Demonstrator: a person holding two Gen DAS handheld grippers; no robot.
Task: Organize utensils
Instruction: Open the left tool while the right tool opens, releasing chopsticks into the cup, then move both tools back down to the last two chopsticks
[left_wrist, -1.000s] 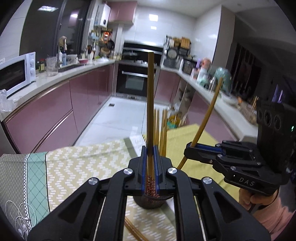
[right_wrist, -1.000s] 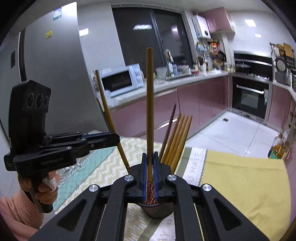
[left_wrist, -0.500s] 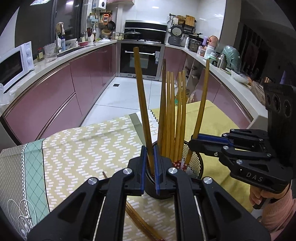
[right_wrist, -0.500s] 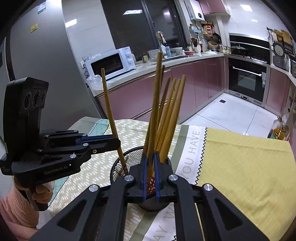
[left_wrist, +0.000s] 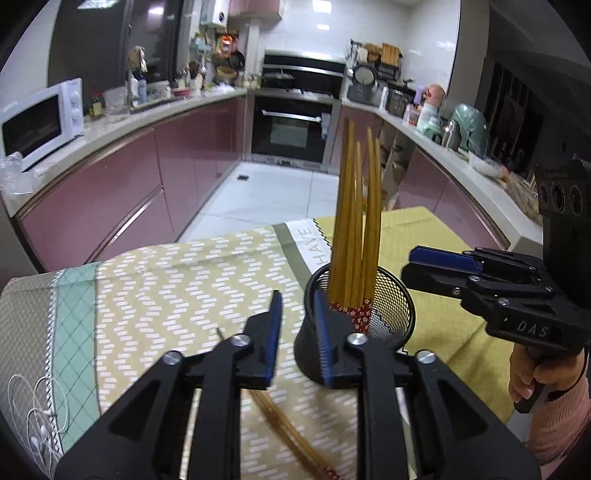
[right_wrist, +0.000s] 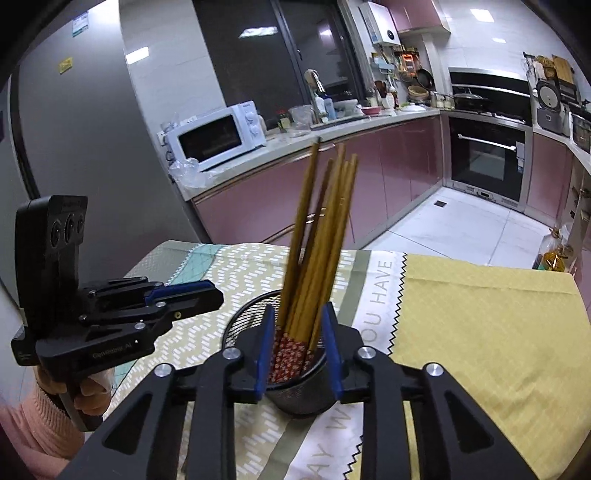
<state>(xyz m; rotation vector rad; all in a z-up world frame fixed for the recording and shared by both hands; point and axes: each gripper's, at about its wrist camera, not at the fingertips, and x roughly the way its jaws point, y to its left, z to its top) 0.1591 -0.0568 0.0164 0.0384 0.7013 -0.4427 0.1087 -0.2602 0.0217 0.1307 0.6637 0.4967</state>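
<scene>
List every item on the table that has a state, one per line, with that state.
left gripper: open, jaws just opened, nothing between them
right gripper: open, jaws just opened, nothing gripped
mesh holder: upright on the tablecloth
chopsticks in holder: standing, leaning together, patterned ends down
loose chopsticks: lying flat on the tablecloth
</scene>
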